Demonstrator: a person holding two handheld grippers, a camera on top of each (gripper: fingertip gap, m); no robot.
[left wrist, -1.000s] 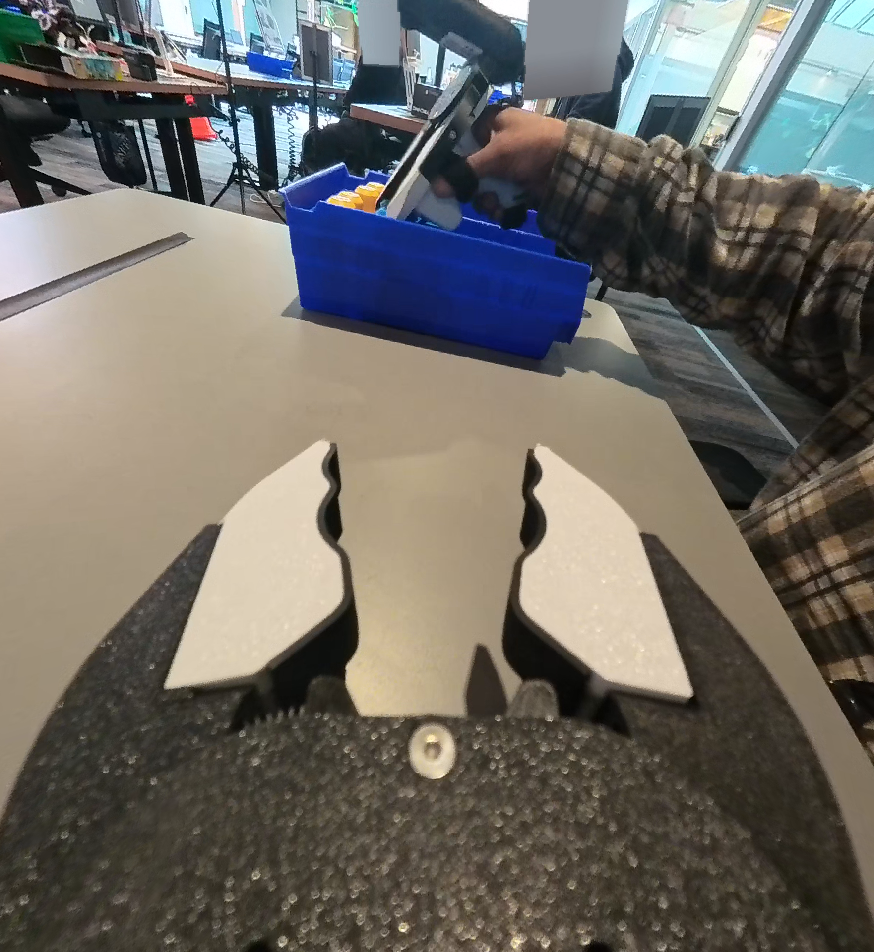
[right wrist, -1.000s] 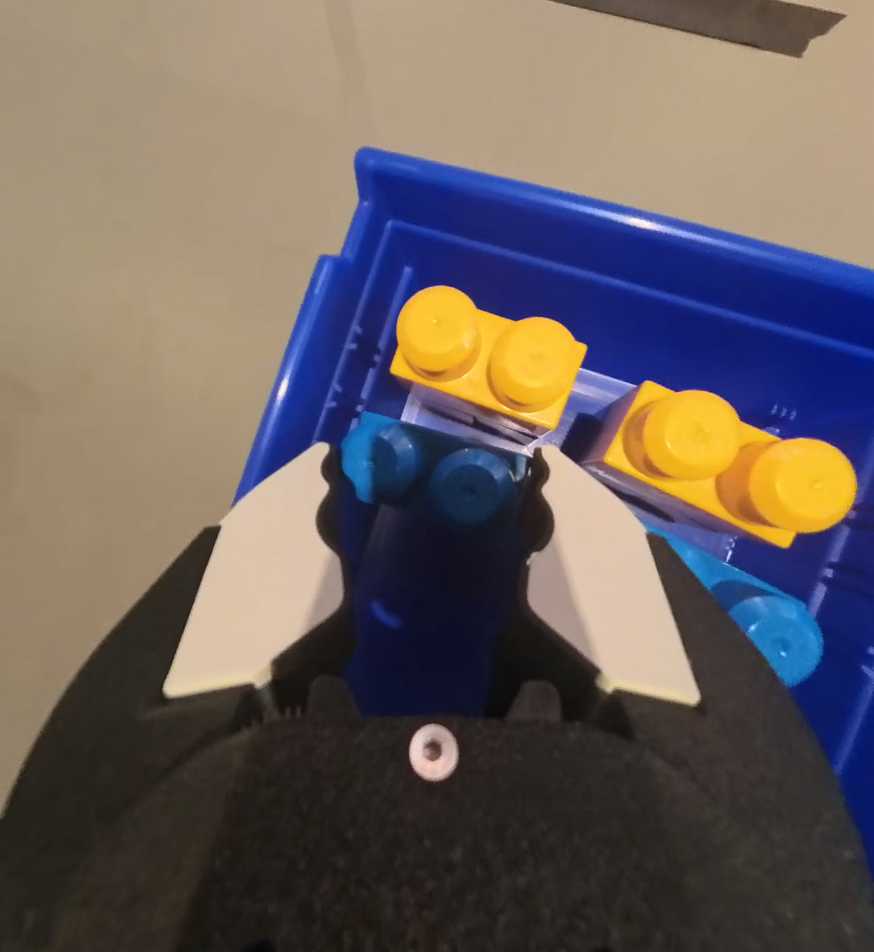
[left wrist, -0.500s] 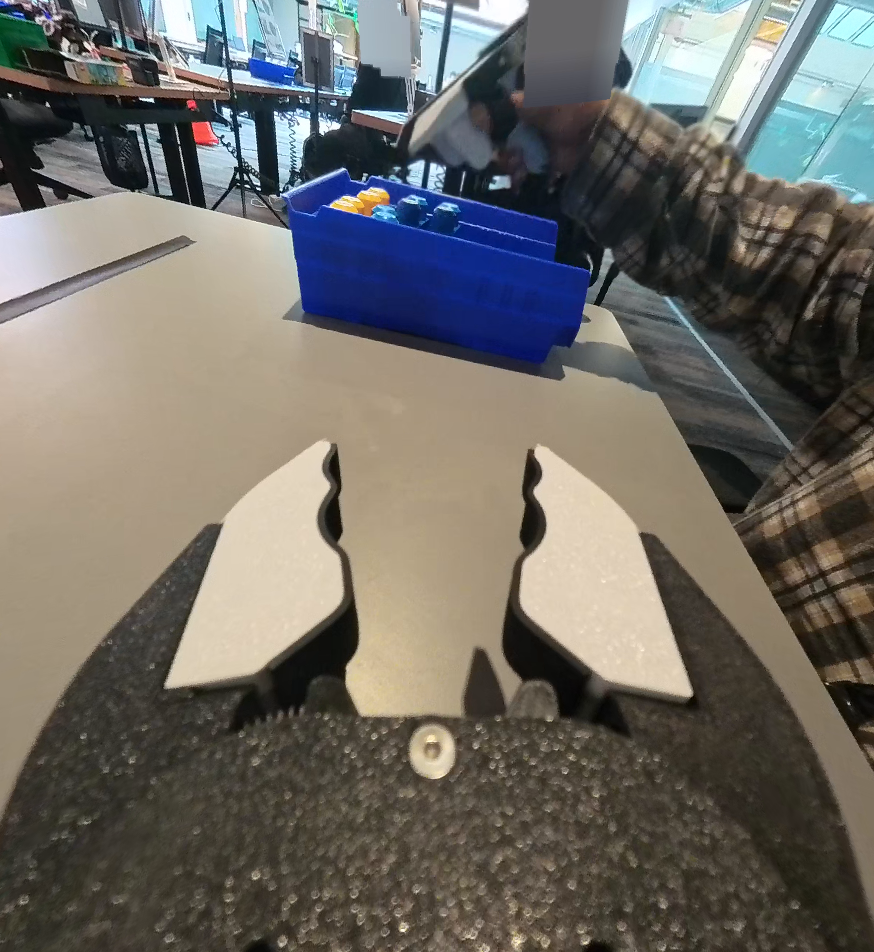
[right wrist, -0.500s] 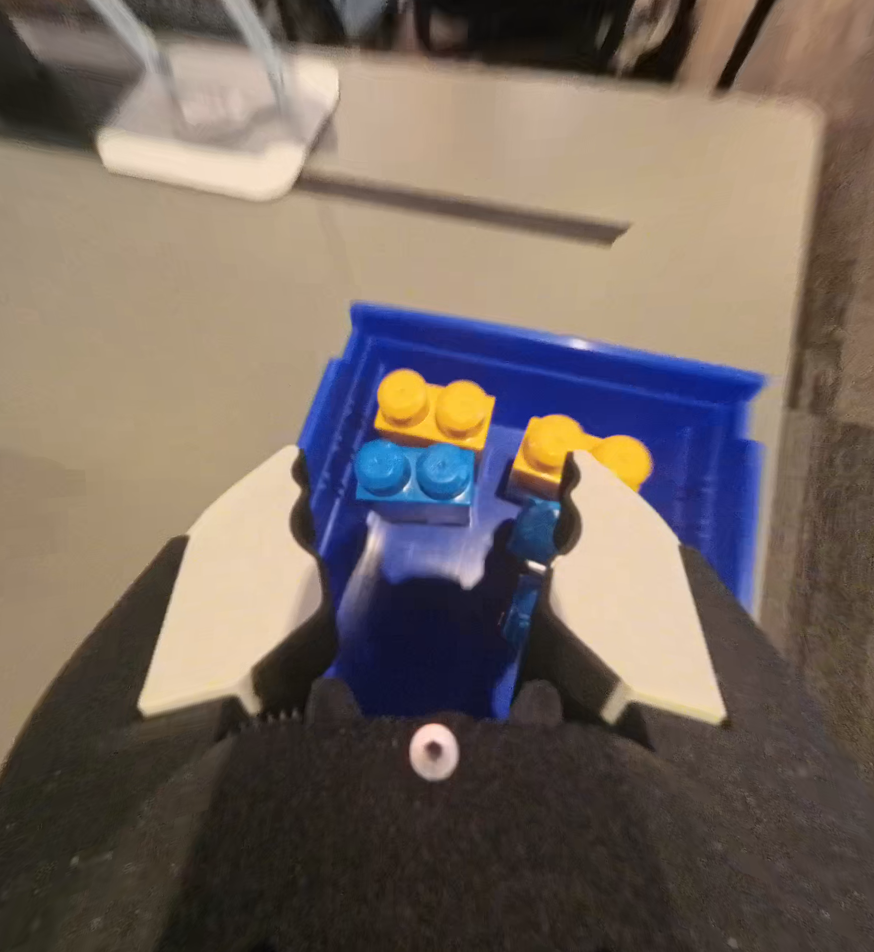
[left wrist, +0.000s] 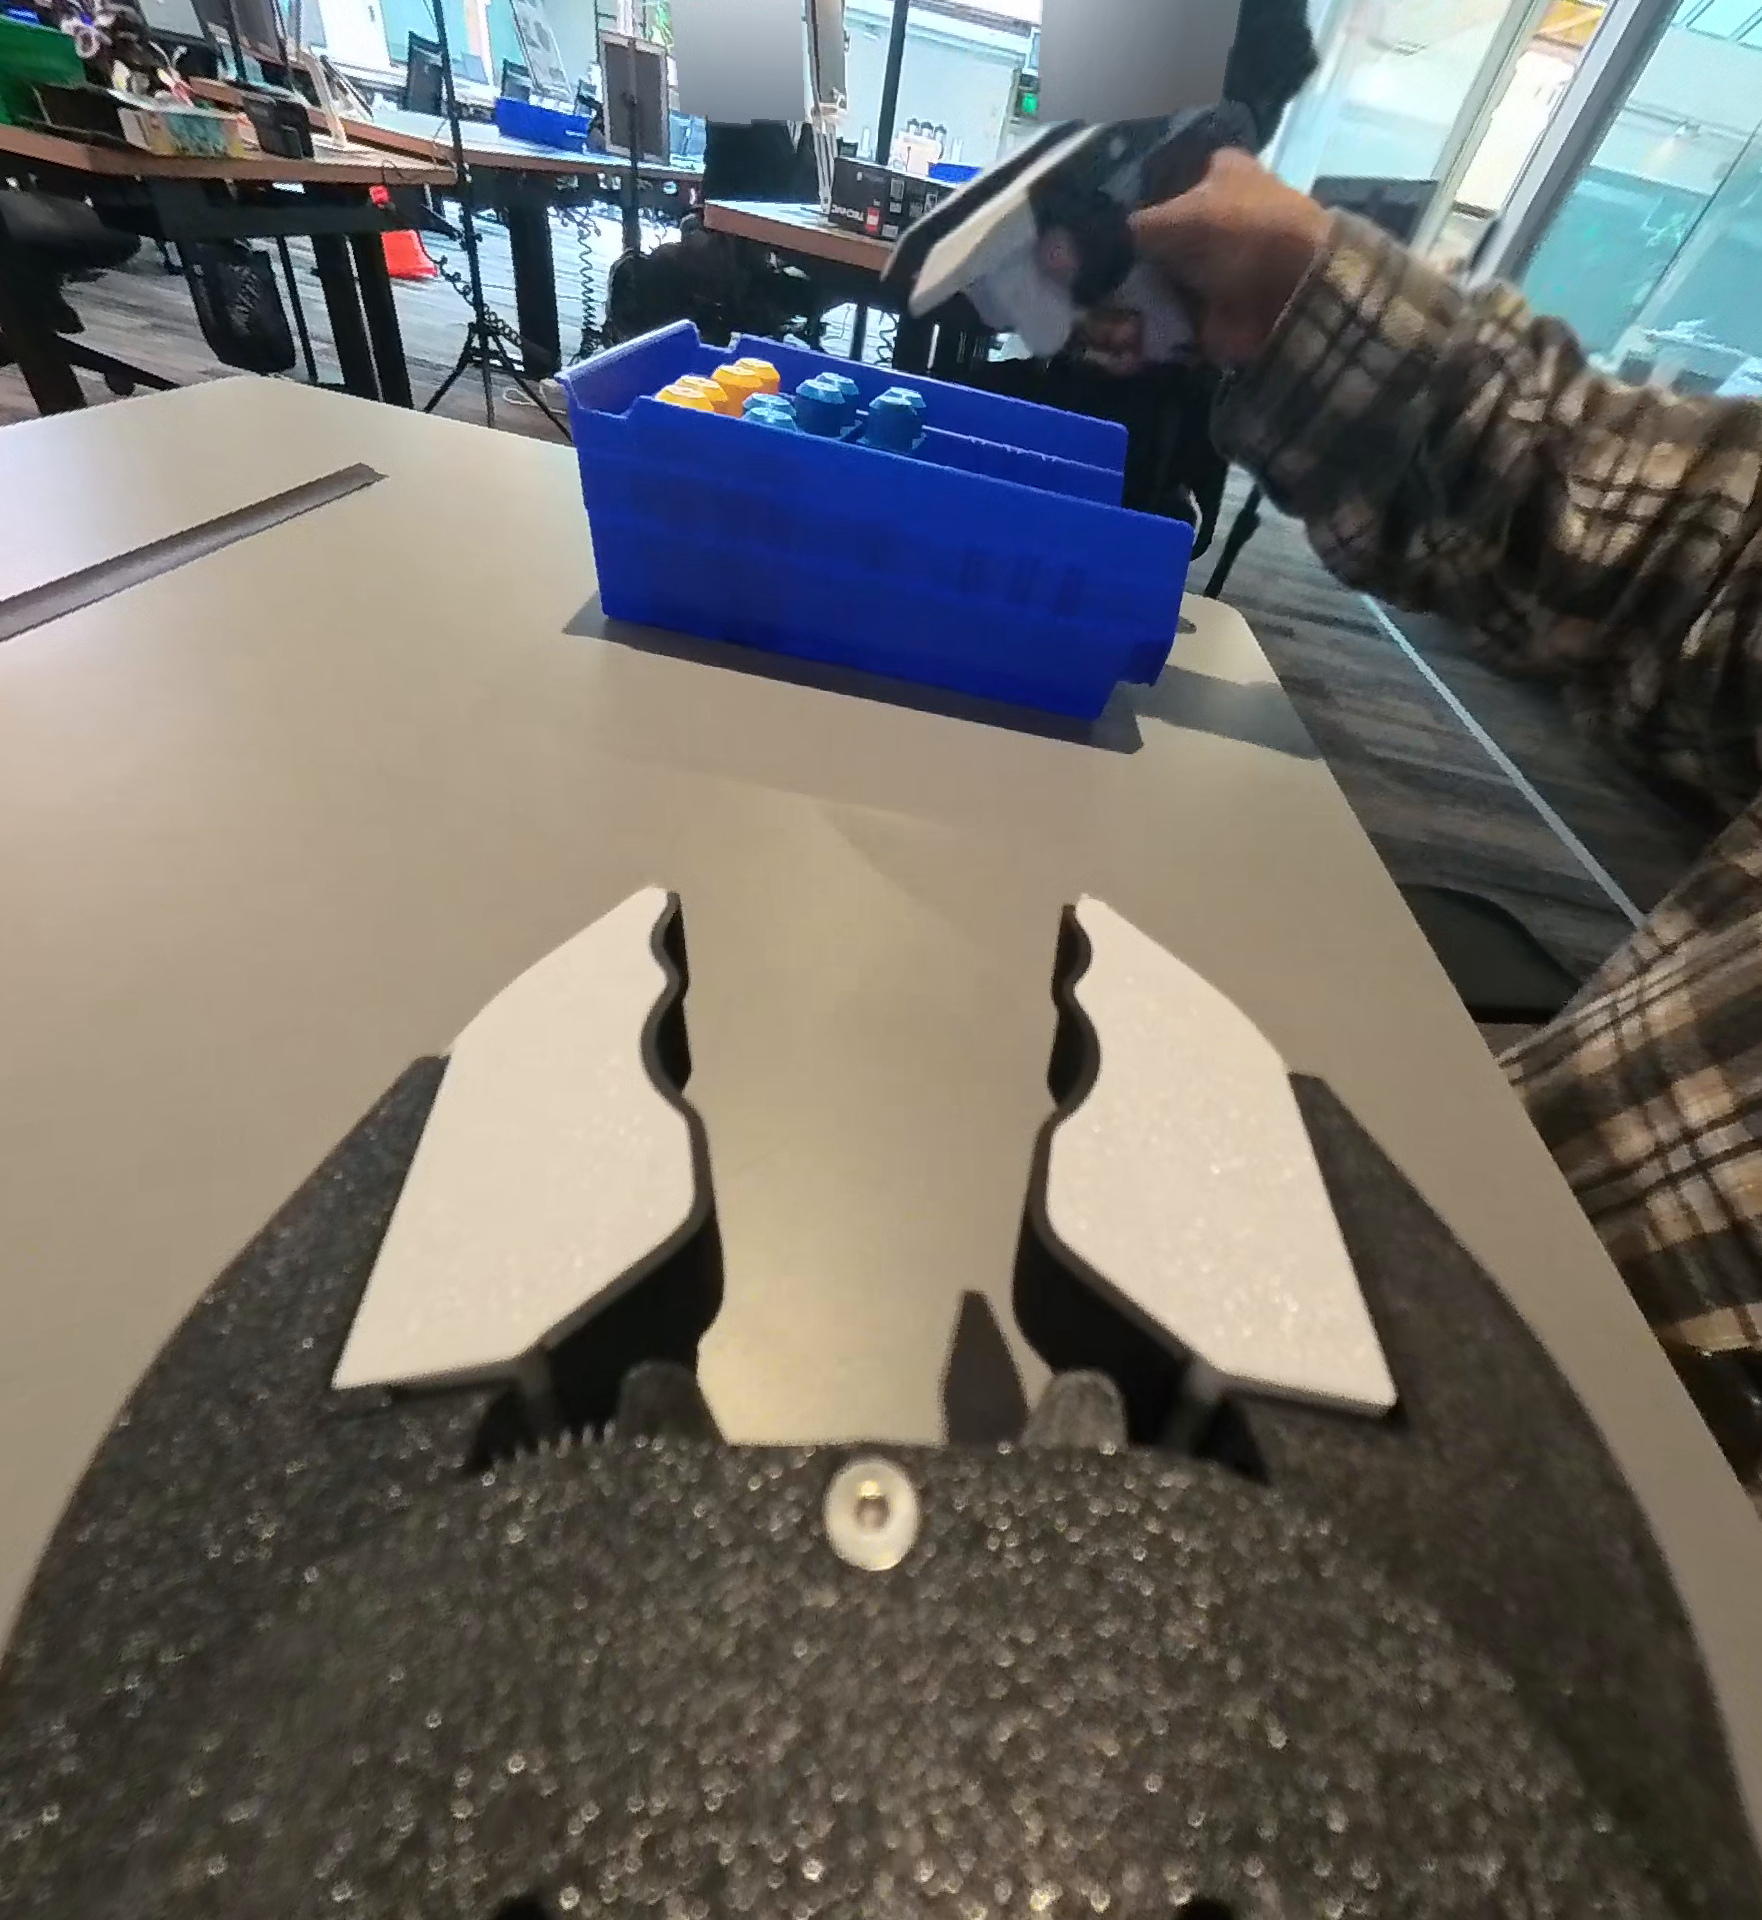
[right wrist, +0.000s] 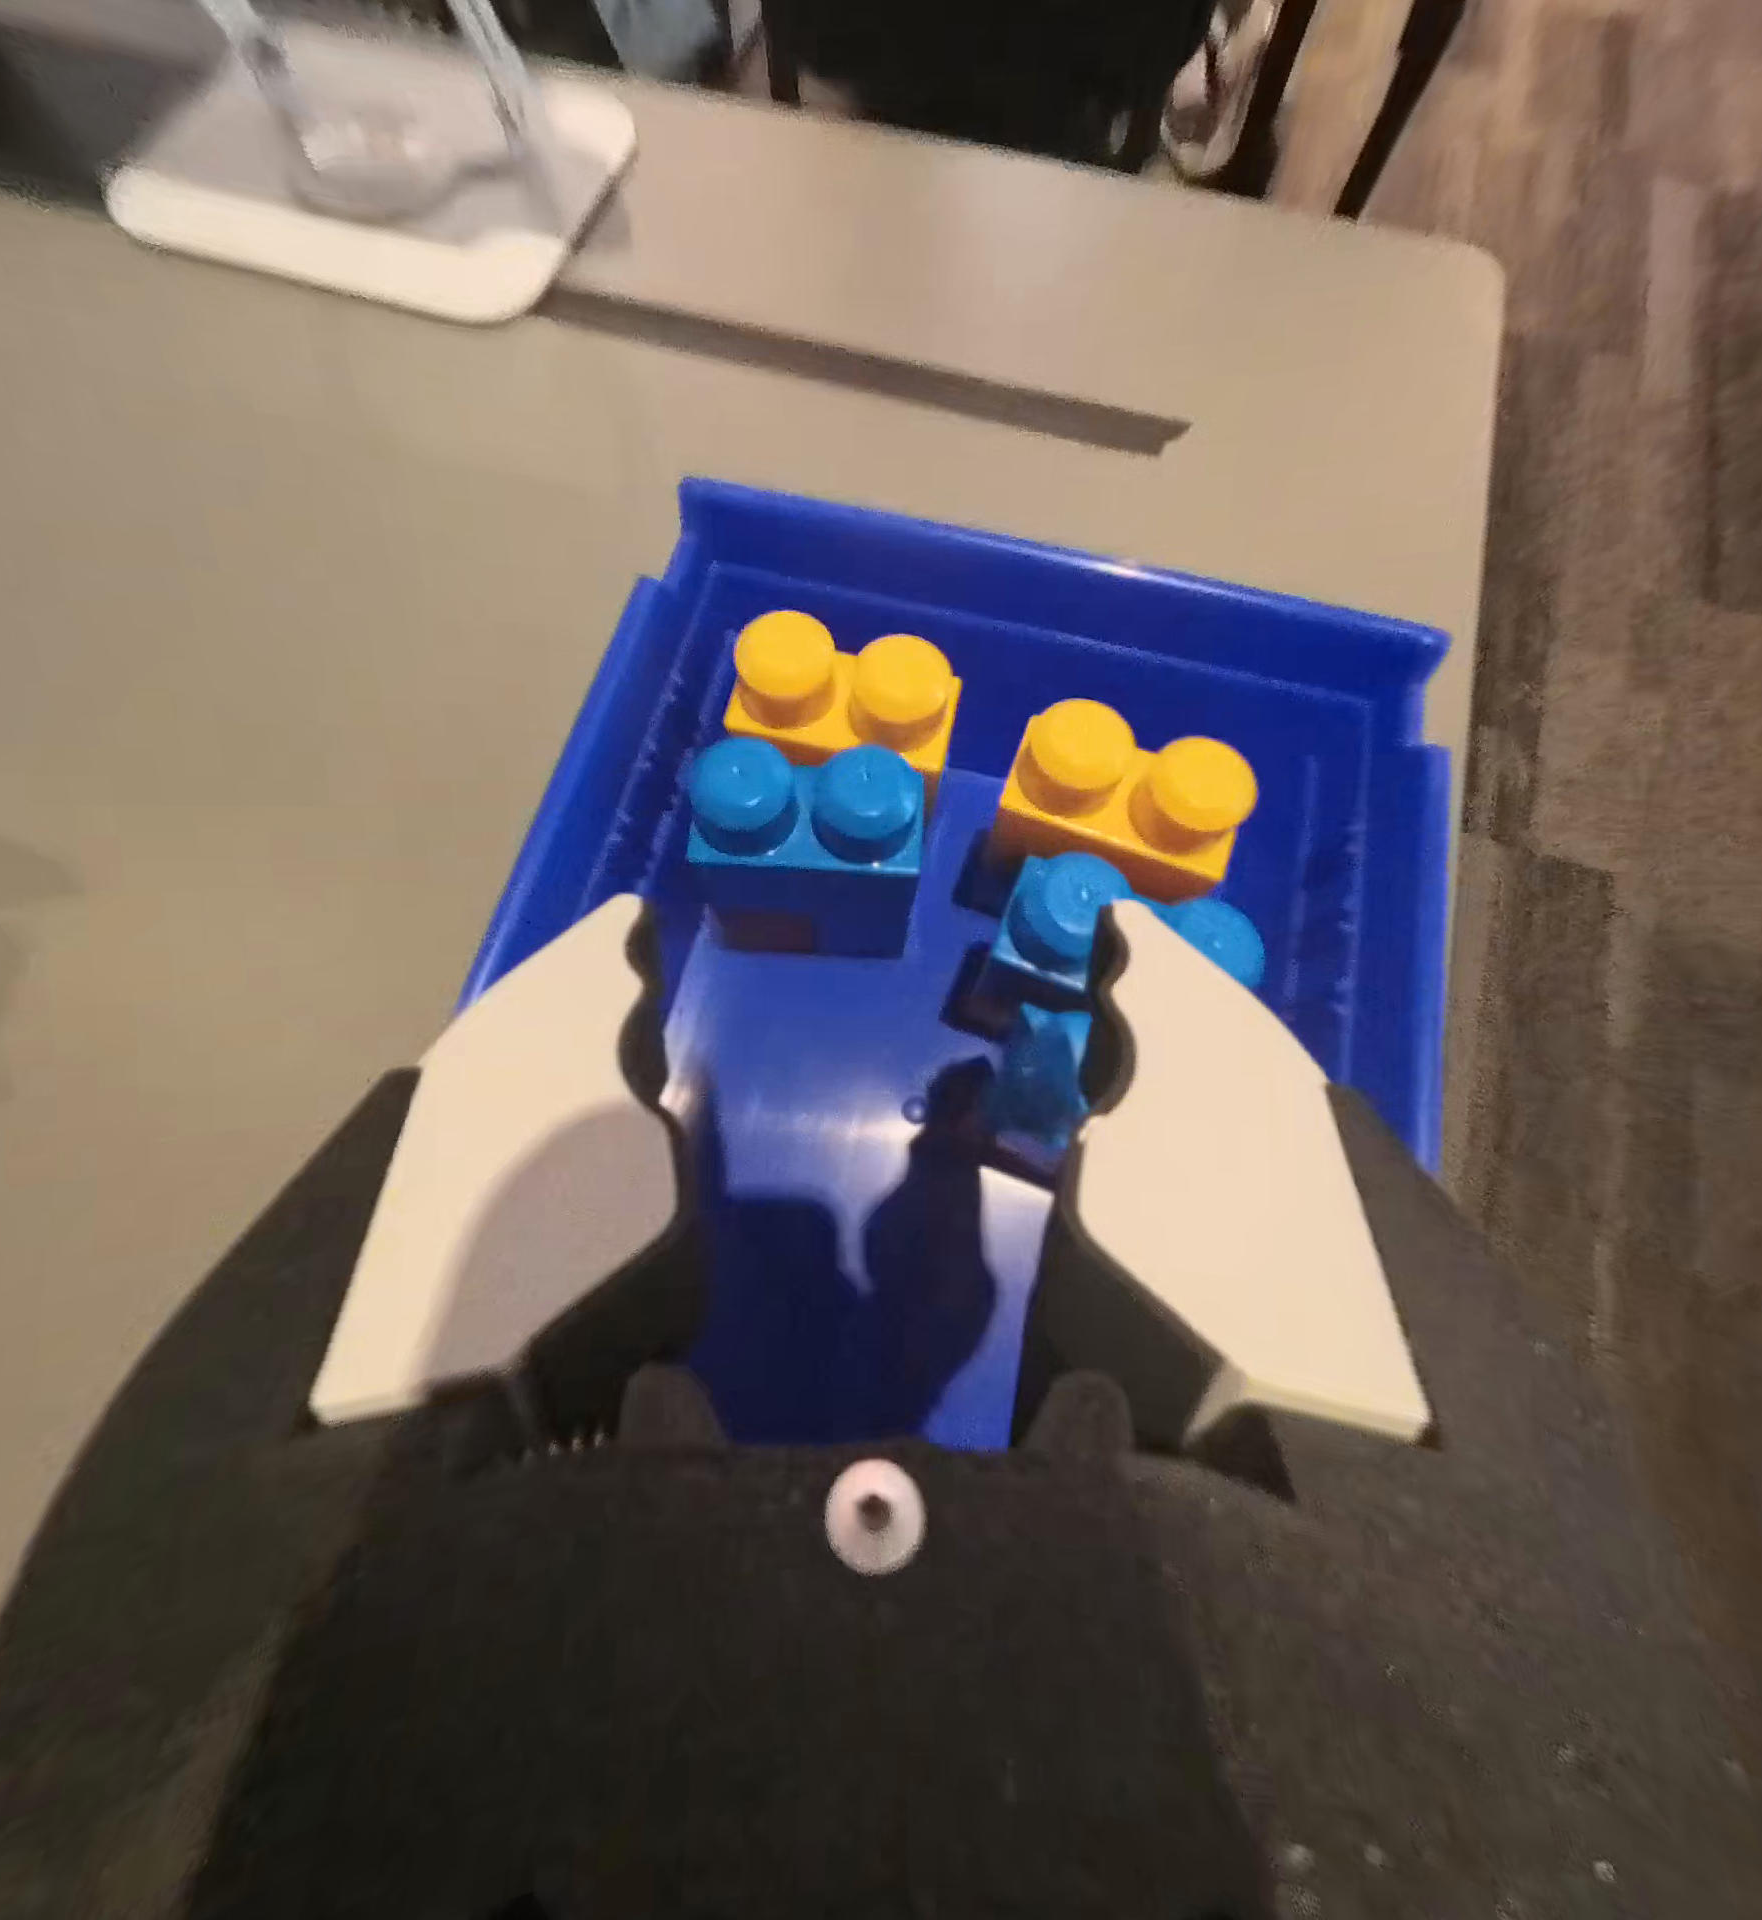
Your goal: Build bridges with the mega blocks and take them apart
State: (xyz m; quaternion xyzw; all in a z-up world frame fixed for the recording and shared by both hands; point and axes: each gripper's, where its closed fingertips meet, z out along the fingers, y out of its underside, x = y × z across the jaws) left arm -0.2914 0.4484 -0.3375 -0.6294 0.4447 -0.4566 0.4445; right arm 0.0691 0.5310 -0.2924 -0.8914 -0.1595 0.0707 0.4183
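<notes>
A blue bin (right wrist: 1376,665) stands on the grey table (right wrist: 233,623) and holds two yellow blocks (right wrist: 841,681) (right wrist: 1126,790) and two blue blocks (right wrist: 804,831) (right wrist: 1064,914). My right gripper (right wrist: 872,914) is open and empty, held high above the bin's near end. In the left wrist view the bin (left wrist: 856,551) stands at the table's far right, with block studs (left wrist: 825,400) showing over its rim. My left gripper (left wrist: 866,914) is open and empty, low over the table (left wrist: 337,779), well short of the bin. The right gripper (left wrist: 1002,234) shows above the bin there.
A white tray-like base with clear parts (right wrist: 368,208) lies at the far side of the table. A dark slot (right wrist: 856,364) runs across the table top. A person's plaid sleeve (left wrist: 1583,582) reaches in from the right. The table's right edge and floor (right wrist: 1635,935) lie beside the bin. My hands' fingertips stand some 40 centimeters from each other.
My right gripper has let go of the blue block in the bin, opened, and risen high above the bin. The left gripper has not moved.
</notes>
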